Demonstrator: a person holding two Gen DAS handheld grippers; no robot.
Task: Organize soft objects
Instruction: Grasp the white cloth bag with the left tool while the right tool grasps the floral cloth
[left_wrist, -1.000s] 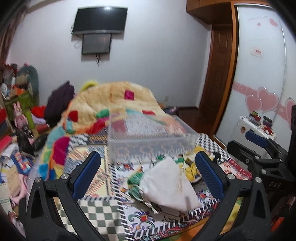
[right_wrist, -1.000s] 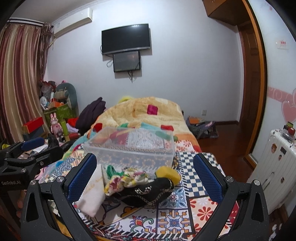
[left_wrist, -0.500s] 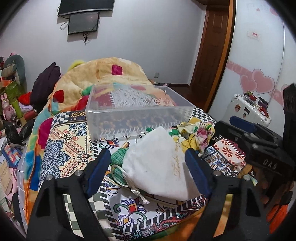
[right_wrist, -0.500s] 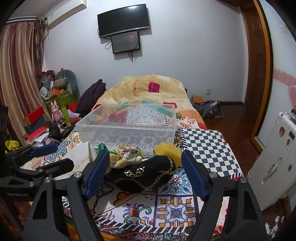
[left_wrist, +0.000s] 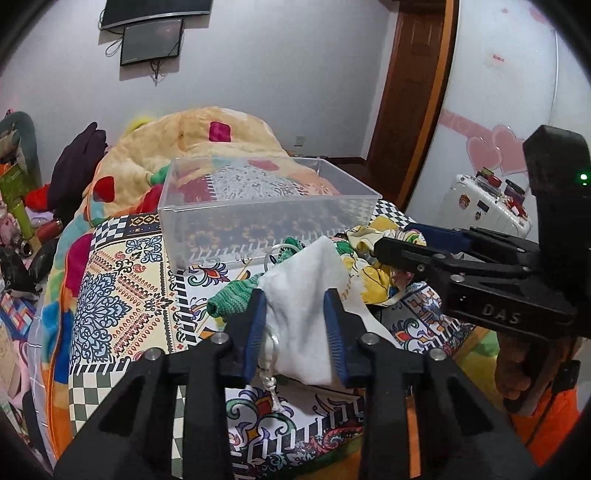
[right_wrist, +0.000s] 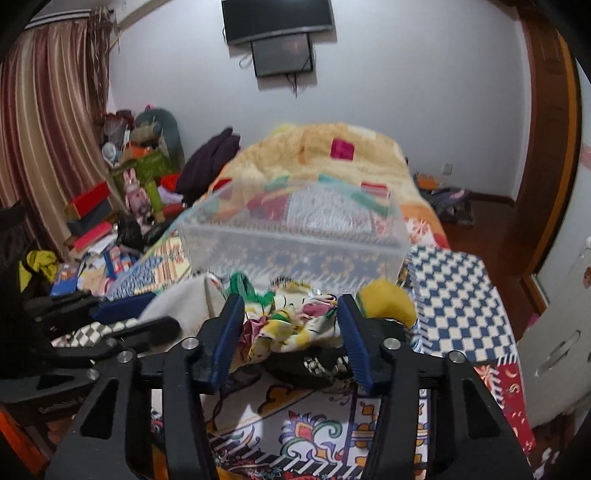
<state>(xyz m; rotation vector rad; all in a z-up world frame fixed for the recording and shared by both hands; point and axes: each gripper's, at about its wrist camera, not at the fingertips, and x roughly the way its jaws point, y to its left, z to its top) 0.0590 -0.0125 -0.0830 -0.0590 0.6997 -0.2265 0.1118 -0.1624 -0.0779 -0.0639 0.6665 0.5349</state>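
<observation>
Patterned bedspread (left_wrist: 122, 295) carries a clear box (left_wrist: 266, 214); before it, left gripper (left_wrist: 295, 325) jaws clamp a white pouch (left_wrist: 306, 291), right gripper (right_wrist: 290, 332) jaws narrowly flank a floral cloth (right_wrist: 291, 325).

Left claw (left_wrist: 295, 334): black frame, ribbed blue pads, silver screws. Right claw (right_wrist: 290, 338) identical; orange sleeve at lower right.

the clear box (right_wrist: 295, 236) looks blurry in the right view. in front of the clear box, the black cloth (right_wrist: 314, 363) is partly hidden under the flowery cloth (right_wrist: 291, 325). the green sock (left_wrist: 232, 299) is partly hidden behind the white bag (left_wrist: 306, 302). the tv (left_wrist: 155, 7) above the clear box is cut off at the top edge.
</observation>
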